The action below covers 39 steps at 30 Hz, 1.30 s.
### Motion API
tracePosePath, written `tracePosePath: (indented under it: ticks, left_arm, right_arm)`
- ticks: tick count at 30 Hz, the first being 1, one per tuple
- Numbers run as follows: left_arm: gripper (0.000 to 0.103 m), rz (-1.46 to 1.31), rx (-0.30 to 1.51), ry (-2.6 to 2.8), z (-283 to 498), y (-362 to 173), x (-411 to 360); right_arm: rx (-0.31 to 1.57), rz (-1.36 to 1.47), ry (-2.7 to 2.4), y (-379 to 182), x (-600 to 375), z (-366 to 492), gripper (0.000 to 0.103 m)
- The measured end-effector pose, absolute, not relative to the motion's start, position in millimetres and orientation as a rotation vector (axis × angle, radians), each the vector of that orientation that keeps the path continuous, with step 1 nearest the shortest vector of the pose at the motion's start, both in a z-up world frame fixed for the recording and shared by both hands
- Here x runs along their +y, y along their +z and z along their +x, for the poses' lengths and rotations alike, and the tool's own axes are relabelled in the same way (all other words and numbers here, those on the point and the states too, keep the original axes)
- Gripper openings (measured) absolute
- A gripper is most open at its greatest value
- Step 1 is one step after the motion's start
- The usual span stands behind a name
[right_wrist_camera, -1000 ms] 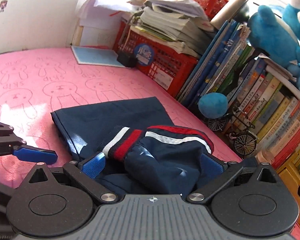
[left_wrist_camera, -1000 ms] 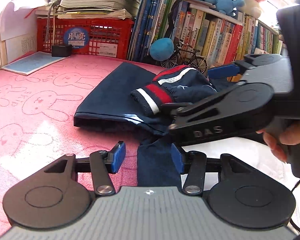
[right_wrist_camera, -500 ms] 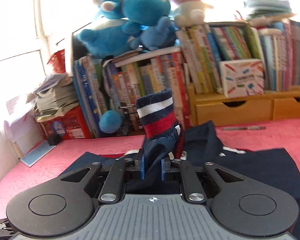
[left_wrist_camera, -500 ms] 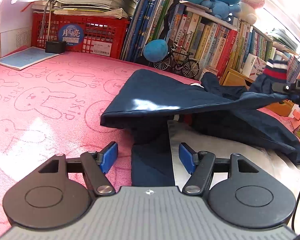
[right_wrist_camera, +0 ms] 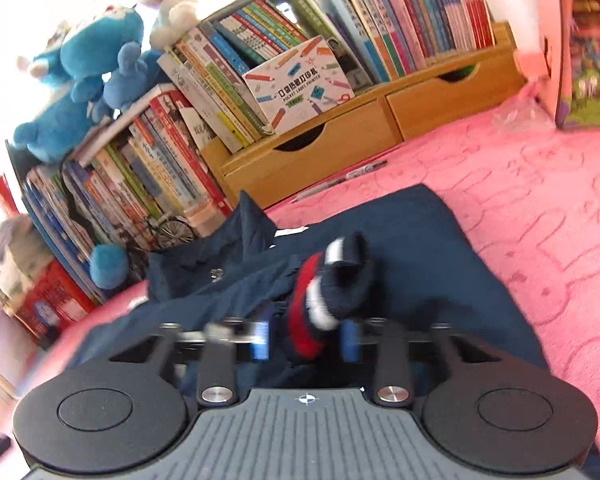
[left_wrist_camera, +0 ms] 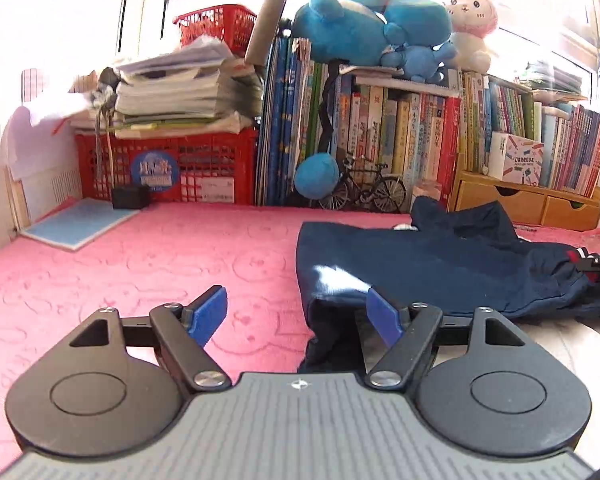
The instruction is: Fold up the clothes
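My right tongs (right_wrist_camera: 306,340) pinch the striped cuff (right_wrist_camera: 320,296) of the dark blue jacket (left_wrist_camera: 440,264), which lies spread on the pink desk (left_wrist_camera: 140,264). My left tongs (left_wrist_camera: 296,314) are wide open, with a jacket corner between them. I think I am pulling 1 sleeve out flat, and next it needs laying down smooth.

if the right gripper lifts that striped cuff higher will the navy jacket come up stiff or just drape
Probably drape. The navy jacket lies in soft folds and creases on the pink mat, so it looks limp. The striped cuff between the right gripper's pads is bunched, ribbed knit, likely grippy. The sleeve would probably trail first, then the body.
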<state>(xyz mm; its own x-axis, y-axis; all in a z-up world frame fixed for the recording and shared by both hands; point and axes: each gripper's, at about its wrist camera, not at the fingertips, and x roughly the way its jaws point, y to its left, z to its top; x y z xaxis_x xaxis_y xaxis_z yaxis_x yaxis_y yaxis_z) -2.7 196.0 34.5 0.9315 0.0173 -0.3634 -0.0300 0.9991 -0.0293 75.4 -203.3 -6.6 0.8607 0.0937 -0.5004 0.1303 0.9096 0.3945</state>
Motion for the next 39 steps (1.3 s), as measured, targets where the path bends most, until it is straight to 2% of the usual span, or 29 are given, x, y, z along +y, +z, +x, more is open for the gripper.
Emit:
tracePosePath:
  ticks: [6, 11, 13, 14, 15, 16, 20, 22, 24, 28, 32, 36, 37, 39]
  left_arm:
    - [0.083, 0.019, 0.416, 0.077, 36.6, 35.6, 189.6]
    - [0.084, 0.151, 0.583, 0.102, 62.1, 0.3, 169.7]
    - [0.083, 0.147, 0.541, 0.085, 54.4, 9.1, 168.6]
    - [0.083, 0.145, 0.52, 0.077, 50.5, 13.5, 168.1]
    - [0.083, 0.143, 0.499, 0.069, 46.6, 17.9, 167.6]
    - [0.083, 0.142, 0.479, 0.061, 42.8, 22.3, 167.0]
    - [0.087, 0.179, 0.409, 0.019, 50.7, 39.3, 146.3]
    - [0.087, 0.213, 0.439, -0.006, 67.5, 34.0, 129.0]
    - [0.087, 0.238, 0.495, -0.025, 83.8, 22.4, 116.1]
    - [0.089, 0.247, 0.598, -0.013, 98.8, -5.3, 117.6]
    - [0.096, 0.214, 0.626, -0.025, 98.1, -12.9, 129.2]
    - [0.095, 0.234, 0.63, -0.007, 96.8, -9.2, 134.2]
    - [0.093, 0.25, 0.622, 0.004, 95.3, -4.7, 135.1]
    - [0.092, 0.246, 0.572, -0.025, 94.6, 9.2, 137.5]
  right_arm:
    - [0.468, 0.229, -0.076, 8.0, -205.4, 75.8, 0.014]
    - [0.574, 0.134, -0.061, -7.6, -220.4, 99.2, 0.022]
    - [0.591, 0.117, -0.106, -5.3, -224.7, 96.5, 0.039]
    - [0.579, 0.089, -0.186, 0.7, -224.3, 89.8, 0.064]
    - [0.566, 0.061, -0.265, 6.7, -223.8, 83.1, 0.082]
    - [0.538, 0.033, -0.323, 12.5, -221.7, 76.4, 0.084]
    - [0.401, 0.073, -0.12, 35.0, -189.0, 63.2, 0.084]
    - [0.442, 0.11, 0.096, 34.7, -158.2, 80.0, 0.08]
    - [0.513, 0.108, 0.243, 27.0, -126.7, 96.7, 0.07]
    - [0.619, 0.034, 0.268, 3.0, -96.5, 116.5, 0.069]
    - [0.664, -0.015, 0.147, -18.2, -128.4, 123.0, 0.068]
    - [0.621, 0.026, 0.098, -12.9, -169.2, 111.2, 0.057]
    - [0.608, 0.042, 0.086, -9.2, -176.3, 107.2, 0.059]
    - [0.57, 0.07, 0.109, -2.0, -178.2, 99.0, 0.081]
